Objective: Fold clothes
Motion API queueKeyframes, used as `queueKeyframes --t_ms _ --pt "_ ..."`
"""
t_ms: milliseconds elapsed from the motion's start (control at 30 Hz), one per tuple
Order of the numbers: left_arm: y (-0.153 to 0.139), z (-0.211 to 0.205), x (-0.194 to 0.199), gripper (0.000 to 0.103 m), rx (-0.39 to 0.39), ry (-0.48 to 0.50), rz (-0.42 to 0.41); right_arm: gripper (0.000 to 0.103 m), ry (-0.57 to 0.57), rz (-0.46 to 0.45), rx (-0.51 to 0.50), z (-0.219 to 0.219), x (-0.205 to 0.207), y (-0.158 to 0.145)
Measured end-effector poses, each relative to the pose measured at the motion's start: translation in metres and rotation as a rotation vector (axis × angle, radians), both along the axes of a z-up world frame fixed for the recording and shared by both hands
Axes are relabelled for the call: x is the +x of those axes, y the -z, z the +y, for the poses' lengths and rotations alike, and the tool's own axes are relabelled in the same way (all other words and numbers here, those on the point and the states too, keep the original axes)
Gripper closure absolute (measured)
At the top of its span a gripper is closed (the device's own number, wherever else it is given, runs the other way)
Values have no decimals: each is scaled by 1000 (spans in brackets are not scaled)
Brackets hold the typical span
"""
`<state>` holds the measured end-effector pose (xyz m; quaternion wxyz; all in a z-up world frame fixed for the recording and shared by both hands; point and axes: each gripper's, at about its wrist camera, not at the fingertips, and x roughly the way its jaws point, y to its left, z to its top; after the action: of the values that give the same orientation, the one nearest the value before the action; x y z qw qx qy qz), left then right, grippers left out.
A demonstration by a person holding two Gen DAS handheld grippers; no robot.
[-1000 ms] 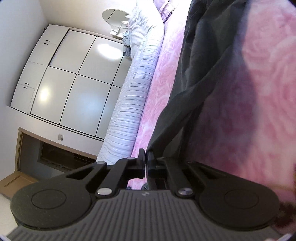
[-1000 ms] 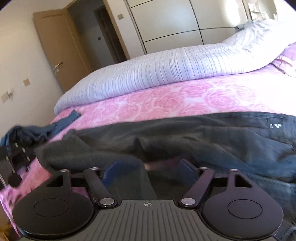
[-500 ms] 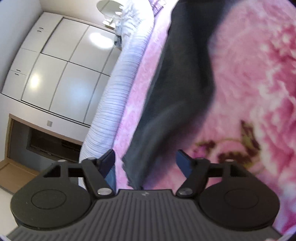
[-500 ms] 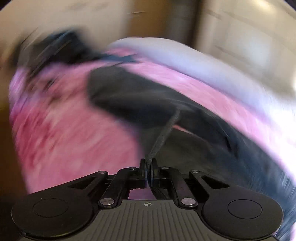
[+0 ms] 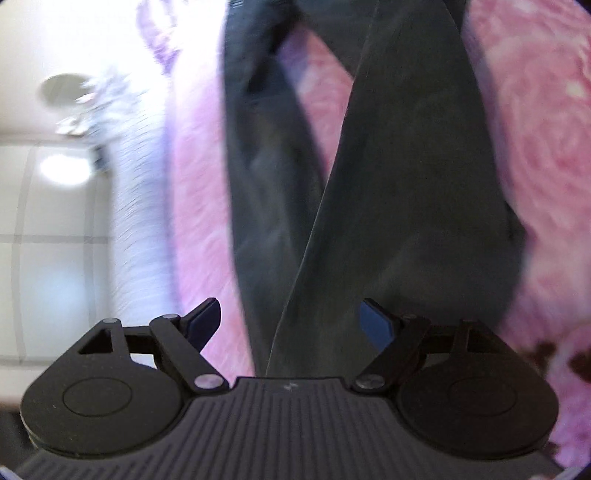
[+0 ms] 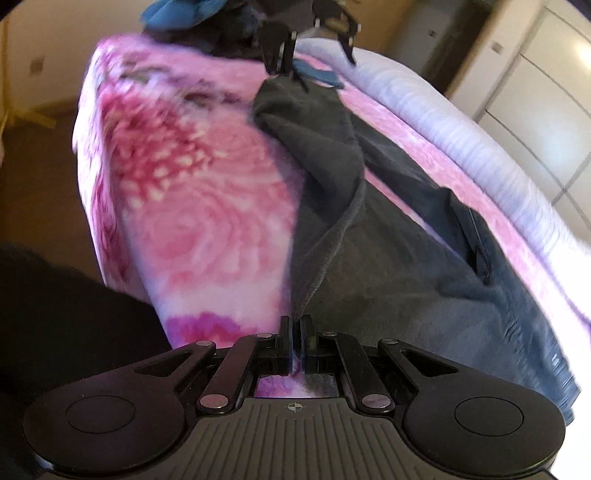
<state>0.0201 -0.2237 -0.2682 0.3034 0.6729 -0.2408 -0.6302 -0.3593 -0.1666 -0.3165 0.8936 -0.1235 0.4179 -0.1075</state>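
Closest in, the right gripper [image 6: 295,341] has its jaws pinched together on a thin edge of the dark grey trousers [image 6: 388,266], a fold of the cloth rising straight out of the pads and running away up the bed. The left gripper [image 5: 290,319] hangs with its jaws spread wide; they have just been opening, and its blue pads [image 5: 375,321] press on nothing, though the trousers [image 5: 406,203] lie directly beneath and between them. The trousers are stretched lengthwise across the pink rose-patterned blanket [image 6: 192,206], their two legs splitting apart in a long V with a wedge of pink showing between them in the left wrist view. Further along, in the right wrist view, the far end of one leg bunches near the left gripper [image 6: 291,55], seen small and dark at the top of the bed. Beside that, a blue garment [image 6: 177,14] sits in a heap at the bed's end. Along the far side of the blanket runs a pale lilac ribbed quilt [image 6: 461,136], and beyond it stand glossy white wardrobe doors [image 6: 546,122].
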Motion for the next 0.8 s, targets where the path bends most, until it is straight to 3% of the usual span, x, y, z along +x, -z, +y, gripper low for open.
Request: queueKeyframes --t_ms 67,133,200,233,300,467,600,700,800 --pt "15 -20 -7 25 71 49 -35 100 11 -21 21 -3 -5 -1" --pt "29 -37 -11 38 178 72 -66 100 17 -34 30 -5 -6 1" --pt "40 -52 -13 76 299 59 -82 100 21 -39 34 -5 -6 4" --pt "43 -55 -15 81 323 52 -89 100 22 -41 34 -5 -7 6" --pt "44 -53 -16 102 324 41 -104 100 21 -45 41 -7 -6 8" --pt "-6 -1 1 102 157 -17 -19 100 17 -48 45 -6 -10 4" --pt "-56 97 20 102 15 -113 84 100 19 -51 22 5 -16 -2" --pt "-52 191 22 102 35 -166 42 100 22 -49 20 15 -20 -4" --pt "-23 260 13 100 142 -229 62 100 2 -32 19 29 -21 -2"
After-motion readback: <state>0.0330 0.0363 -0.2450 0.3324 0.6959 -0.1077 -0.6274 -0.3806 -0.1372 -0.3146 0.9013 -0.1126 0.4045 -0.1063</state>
